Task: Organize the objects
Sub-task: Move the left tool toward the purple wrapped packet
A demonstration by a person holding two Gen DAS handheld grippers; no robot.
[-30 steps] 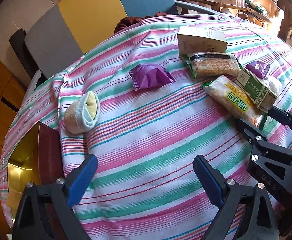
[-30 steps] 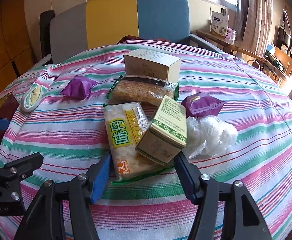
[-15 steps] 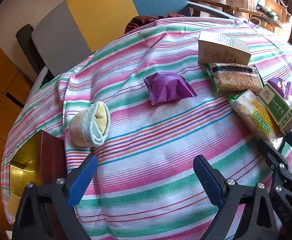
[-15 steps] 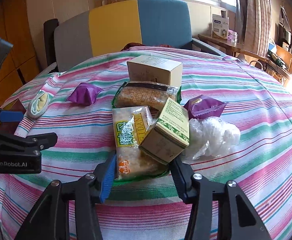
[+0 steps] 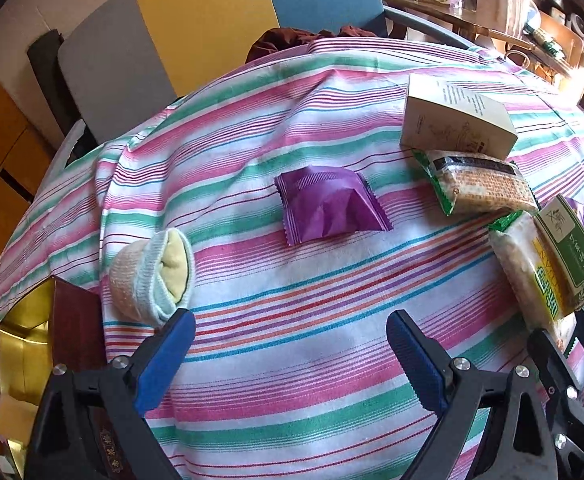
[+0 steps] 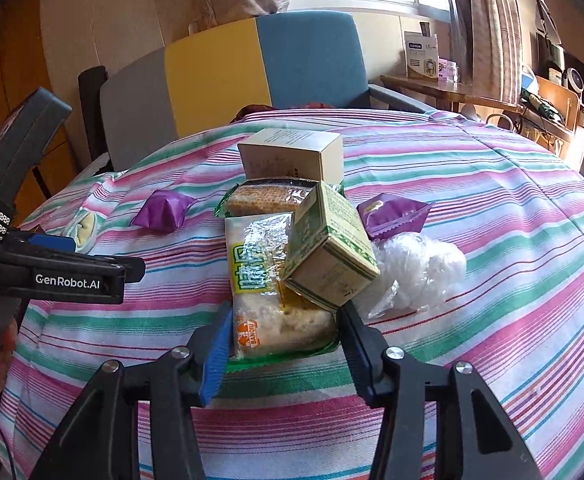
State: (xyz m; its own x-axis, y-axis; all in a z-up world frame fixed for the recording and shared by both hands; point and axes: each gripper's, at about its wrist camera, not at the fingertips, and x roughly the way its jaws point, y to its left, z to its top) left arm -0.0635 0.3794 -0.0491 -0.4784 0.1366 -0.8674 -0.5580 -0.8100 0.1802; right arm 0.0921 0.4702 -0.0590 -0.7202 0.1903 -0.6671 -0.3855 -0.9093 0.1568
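Left wrist view: left gripper (image 5: 290, 354) jaws wide apart, nothing between them, over the striped table (image 5: 292, 360). Rolled sock (image 5: 152, 276) just beyond its left finger, beside a dark red box (image 5: 74, 320) with gold lining at the table edge. Purple pouch (image 5: 330, 204) mid-table. Far right: beige carton (image 5: 458, 118), cracker pack (image 5: 480, 186), rice-cracker pack (image 5: 526, 268) with green box (image 5: 572, 248) leaning on it. Right wrist view: right gripper (image 6: 284, 336) clamped on the near end of the rice-cracker pack (image 6: 270, 288), pads pressing both sides; green box (image 6: 330, 248) tilted on top. Second purple pouch (image 6: 394, 214) and white plastic bag (image 6: 416, 270) to the right, cracker pack (image 6: 268, 198) and beige carton (image 6: 292, 154) behind.
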